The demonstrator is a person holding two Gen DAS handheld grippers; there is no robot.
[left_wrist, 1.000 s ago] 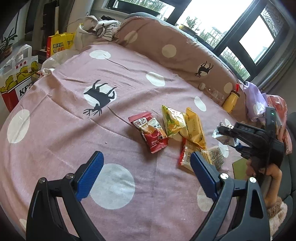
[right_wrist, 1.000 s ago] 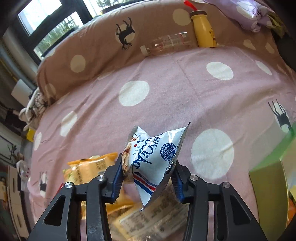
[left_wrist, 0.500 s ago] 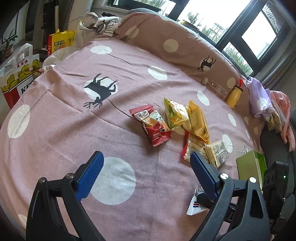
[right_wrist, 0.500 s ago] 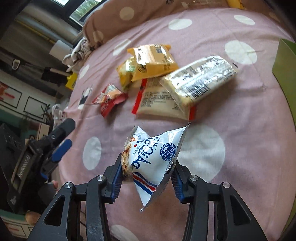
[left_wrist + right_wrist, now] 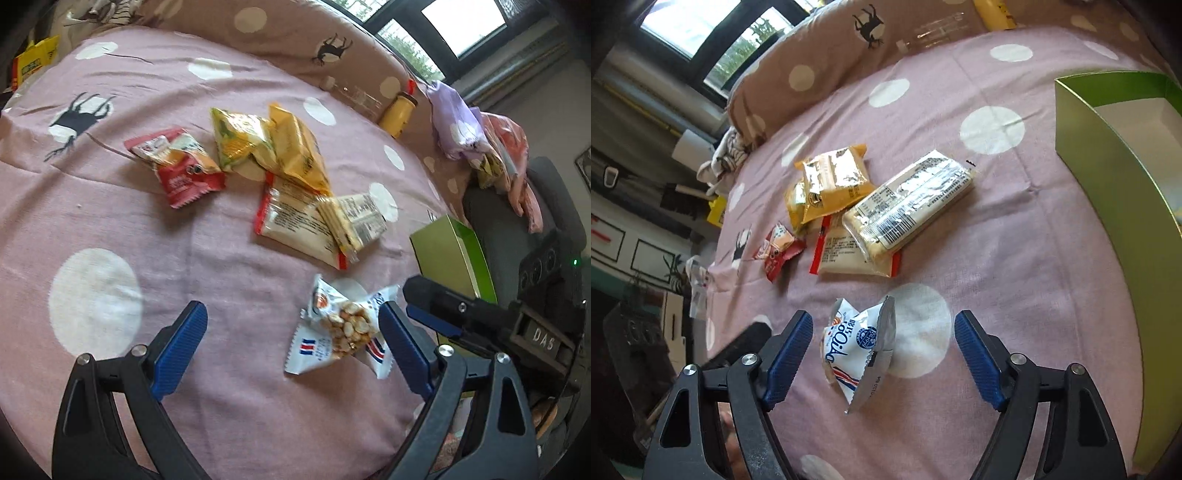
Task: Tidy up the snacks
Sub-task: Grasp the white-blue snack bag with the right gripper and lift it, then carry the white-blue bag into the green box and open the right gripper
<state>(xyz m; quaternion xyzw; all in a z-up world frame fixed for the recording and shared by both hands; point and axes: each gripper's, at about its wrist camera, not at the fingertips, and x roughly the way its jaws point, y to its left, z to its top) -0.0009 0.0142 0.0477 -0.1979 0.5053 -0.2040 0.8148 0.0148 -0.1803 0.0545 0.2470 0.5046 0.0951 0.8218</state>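
Released since a moment ago, white peanut packet [image 5: 858,341] lying on the bedspread [image 5: 1015,229], we are holding our right gripper [image 5: 882,354] spread around it, left gripper [image 5: 291,343] also spread, green box [image 5: 1119,177] at two o'clock.

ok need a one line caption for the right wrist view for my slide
Right gripper open around a white snack packet lying on the polka-dot bedspread.

The bedspread [image 5: 229,280] is pink with white dots and black deer. The peanut packet [image 5: 857,343] is white with blue and red stripes. The box [image 5: 1115,184] is green outside, white inside.
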